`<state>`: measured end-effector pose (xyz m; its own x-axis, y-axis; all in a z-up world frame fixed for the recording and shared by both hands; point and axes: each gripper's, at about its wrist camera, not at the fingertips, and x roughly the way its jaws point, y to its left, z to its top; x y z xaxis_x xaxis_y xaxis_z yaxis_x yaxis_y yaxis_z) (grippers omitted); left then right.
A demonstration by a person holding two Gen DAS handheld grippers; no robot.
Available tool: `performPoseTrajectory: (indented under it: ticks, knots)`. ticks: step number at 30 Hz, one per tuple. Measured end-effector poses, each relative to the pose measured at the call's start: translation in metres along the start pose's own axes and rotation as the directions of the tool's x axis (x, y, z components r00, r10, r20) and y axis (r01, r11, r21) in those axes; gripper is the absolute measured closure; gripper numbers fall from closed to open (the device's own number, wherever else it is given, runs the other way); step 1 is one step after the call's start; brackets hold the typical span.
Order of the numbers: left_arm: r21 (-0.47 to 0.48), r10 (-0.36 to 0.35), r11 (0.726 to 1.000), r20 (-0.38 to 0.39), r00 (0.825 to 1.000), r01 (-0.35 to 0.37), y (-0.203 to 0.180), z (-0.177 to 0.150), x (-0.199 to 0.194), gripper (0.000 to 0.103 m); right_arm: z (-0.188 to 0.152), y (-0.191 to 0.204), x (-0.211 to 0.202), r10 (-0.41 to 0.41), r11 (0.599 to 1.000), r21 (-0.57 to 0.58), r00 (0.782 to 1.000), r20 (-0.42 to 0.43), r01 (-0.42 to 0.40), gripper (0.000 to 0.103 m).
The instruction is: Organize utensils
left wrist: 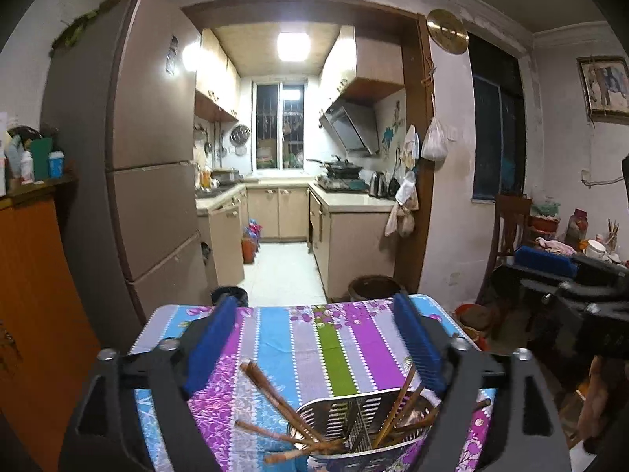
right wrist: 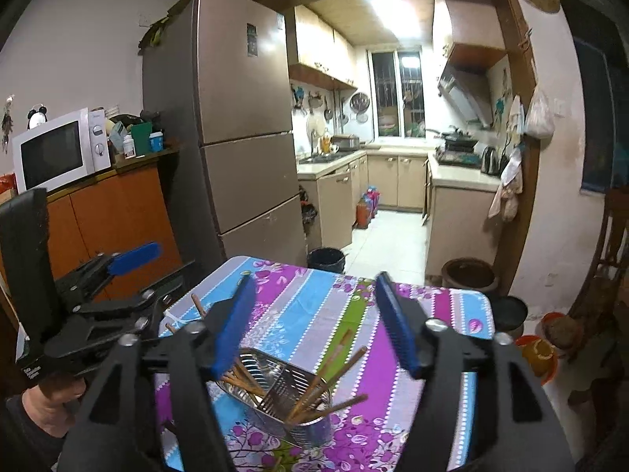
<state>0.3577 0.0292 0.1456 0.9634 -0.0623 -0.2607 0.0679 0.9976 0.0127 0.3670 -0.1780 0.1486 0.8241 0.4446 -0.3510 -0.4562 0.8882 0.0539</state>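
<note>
A shiny metal utensil holder (left wrist: 354, 421) (right wrist: 275, 393) with a slotted divider stands on the table's striped floral cloth (left wrist: 275, 334) (right wrist: 306, 306). Several brown chopsticks (left wrist: 271, 389) (right wrist: 338, 358) stick out of it at loose angles, on both sides of the divider. My left gripper (left wrist: 314, 303) is open above the holder, with nothing between its blue pads. My right gripper (right wrist: 314, 279) is open too, over the same holder, and its jaws are empty. One blue pad (right wrist: 135, 253) of the left gripper shows at the left of the right wrist view.
Beyond the table's far edge are a black bin (right wrist: 325, 259) and a brown pot (right wrist: 468, 273). A tall fridge (right wrist: 243, 118) and an orange cabinet (right wrist: 118, 212) with a microwave (right wrist: 59, 149) stand to the left. A wooden chair (left wrist: 511, 228) stands to the right.
</note>
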Motion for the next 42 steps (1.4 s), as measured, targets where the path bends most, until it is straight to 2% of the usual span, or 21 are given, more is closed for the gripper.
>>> performPoseTrajectory:
  ticks: [1, 2, 4, 11, 17, 23, 25, 28, 34, 42]
  knots:
    - [0.006, 0.005, 1.0, 0.014, 1.0, -0.005, -0.002, -0.004, -0.008, 0.012, -0.004, 0.0, -0.009, -0.006, 1.0, 0.002, 1.0, 0.024, 0.006, 0.022]
    - [0.012, 0.008, 1.0, 0.026, 1.0, -0.009, -0.004, -0.008, -0.015, 0.006, -0.007, 0.0, -0.016, -0.013, 1.0, 0.002, 0.999, 0.043, 0.013, 0.018]
    - [0.035, 0.023, 0.999, 0.063, 0.998, -0.025, -0.009, -0.023, -0.037, 0.005, -0.016, 0.002, -0.034, -0.046, 0.999, -0.008, 0.994, 0.094, 0.047, 0.006]
    - [0.028, 0.039, 0.999, 0.079, 0.996, -0.041, -0.011, -0.07, -0.089, 0.005, -0.07, 0.018, -0.088, -0.119, 0.992, -0.022, 0.975, 0.19, 0.126, 0.006]
    - [-0.008, 0.052, 0.999, 0.033, 0.998, -0.052, -0.009, -0.105, -0.121, 0.005, -0.119, 0.042, -0.115, -0.136, 0.989, -0.028, 0.974, 0.182, 0.143, 0.006]
    - [-0.022, 0.076, 0.997, 0.019, 0.997, -0.075, -0.011, -0.135, -0.155, 0.005, -0.16, 0.065, -0.138, -0.166, 0.986, 0.008, 0.972, 0.165, 0.167, 0.006]
    - [-0.03, 0.07, 0.997, 0.018, 0.997, -0.07, -0.01, -0.142, -0.165, 0.005, -0.169, 0.068, -0.146, -0.166, 0.986, 0.029, 0.971, 0.17, 0.164, 0.006]
    - [-0.027, 0.078, 0.997, 0.022, 0.997, -0.077, -0.01, -0.15, -0.178, 0.005, -0.183, 0.076, -0.157, -0.217, 0.976, 0.049, 0.96, 0.178, 0.212, 0.006]
    - [-0.038, 0.079, 0.996, 0.021, 0.997, -0.078, -0.013, -0.16, -0.198, 0.005, -0.201, 0.087, -0.164, -0.228, 0.974, 0.049, 0.961, 0.155, 0.223, 0.006]
    - [-0.007, 0.11, 0.994, 0.016, 0.994, -0.11, -0.022, -0.176, -0.216, 0.005, -0.219, 0.096, -0.179, -0.245, 0.969, 0.057, 0.956, 0.163, 0.239, 0.005]
